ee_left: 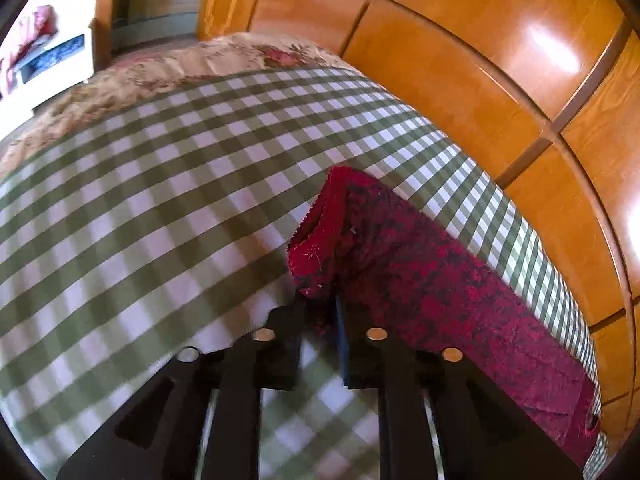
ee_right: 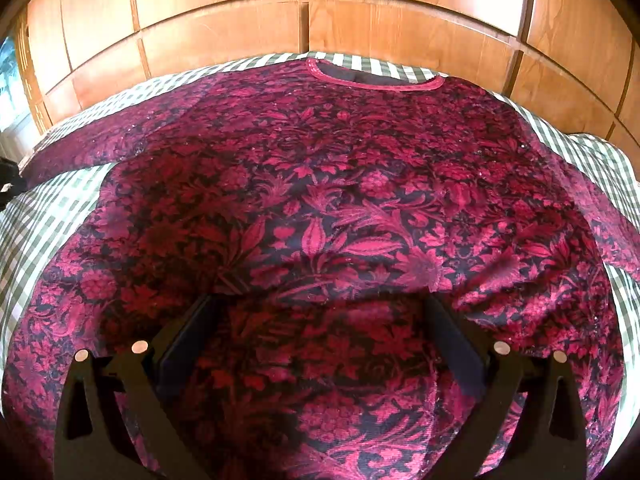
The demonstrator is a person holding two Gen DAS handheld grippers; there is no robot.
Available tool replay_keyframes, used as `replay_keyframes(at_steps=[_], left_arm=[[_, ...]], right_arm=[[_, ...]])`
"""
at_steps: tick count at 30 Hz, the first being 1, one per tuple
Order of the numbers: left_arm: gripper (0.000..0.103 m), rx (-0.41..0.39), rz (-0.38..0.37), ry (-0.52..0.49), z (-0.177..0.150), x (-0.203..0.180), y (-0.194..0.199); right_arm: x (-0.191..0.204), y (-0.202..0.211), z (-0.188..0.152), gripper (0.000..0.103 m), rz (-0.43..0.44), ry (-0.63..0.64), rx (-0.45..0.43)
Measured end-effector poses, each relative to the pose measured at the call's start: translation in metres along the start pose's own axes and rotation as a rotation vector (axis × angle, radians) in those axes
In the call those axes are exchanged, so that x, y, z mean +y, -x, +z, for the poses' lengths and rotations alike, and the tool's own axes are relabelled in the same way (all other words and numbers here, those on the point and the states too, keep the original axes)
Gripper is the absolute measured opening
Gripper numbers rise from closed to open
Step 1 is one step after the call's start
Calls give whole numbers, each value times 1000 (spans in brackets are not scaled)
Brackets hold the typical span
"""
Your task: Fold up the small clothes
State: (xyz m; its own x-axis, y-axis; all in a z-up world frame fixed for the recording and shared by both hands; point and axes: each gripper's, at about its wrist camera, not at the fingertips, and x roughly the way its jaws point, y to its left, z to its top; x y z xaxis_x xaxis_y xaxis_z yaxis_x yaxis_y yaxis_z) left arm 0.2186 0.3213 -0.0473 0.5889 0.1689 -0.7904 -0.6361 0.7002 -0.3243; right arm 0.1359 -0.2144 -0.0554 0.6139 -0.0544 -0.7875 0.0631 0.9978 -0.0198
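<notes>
**Shirt spread flat, sleeve end pinched on the left**

Shirt of dark red fabric, covered in a dense crimson leaf-and-flower print on a near-black ground, lies spread face up on a green-and-white checked cloth. Its round neckline, edged with a red band, points away from the right wrist camera toward the wooden panelled wall. The body looks mostly smooth, with a few shallow wrinkles low on the right side. 1 sleeve runs out to the left along the far edge of the checked cloth, and the other drapes off at the right.

The left gripper is clamped on the end of that left sleeve: its 2 fingers are drawn close together with the fabric pinched between them, and the cuff stands up above the tips, turned back so the plainer red inside shows, with a frayed edge.

The right gripper hangs over the lower middle of the shirt with its fingers spread wide apart and nothing between them but the patterned cloth below.

Beyond the checked cloth, in the left wrist view, a floral bedspread shows.
</notes>
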Motion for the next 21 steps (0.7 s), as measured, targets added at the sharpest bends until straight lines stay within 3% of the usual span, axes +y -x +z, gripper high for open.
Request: replay_keyframes(at_steps=[1, 3, 4, 7, 10, 13, 17, 19, 21], left_arm=[[28, -20, 30, 9, -3, -5, 13], [58, -65, -9, 4, -12, -17, 35], [60, -92, -57, -17, -21, -31, 49], [61, -85, -187, -146, -61, -81, 79], [61, 12, -345, -279, -124, -137, 96], [61, 122, -435, -431, -195, -188, 103], [61, 176, -477, -617, -270, -225, 111], [61, 144, -443, -728, -299, -233, 111], [65, 125, -404, -774, -311, -233, 103]], right_arm=[[0, 0, 0, 101, 1, -1, -1], [0, 0, 0, 101, 2, -1, 0], [0, 0, 0, 101, 1, -1, 0], [-1, 0, 0, 101, 9, -7, -1], [-6, 3, 2, 101, 31, -26, 5], [-22, 17, 4, 99, 61, -108, 0], [-94, 53, 1, 89, 85, -365, -87], [-158, 71, -7, 88, 40, -546, -144], [-220, 76, -20, 87, 6, -715, -160]])
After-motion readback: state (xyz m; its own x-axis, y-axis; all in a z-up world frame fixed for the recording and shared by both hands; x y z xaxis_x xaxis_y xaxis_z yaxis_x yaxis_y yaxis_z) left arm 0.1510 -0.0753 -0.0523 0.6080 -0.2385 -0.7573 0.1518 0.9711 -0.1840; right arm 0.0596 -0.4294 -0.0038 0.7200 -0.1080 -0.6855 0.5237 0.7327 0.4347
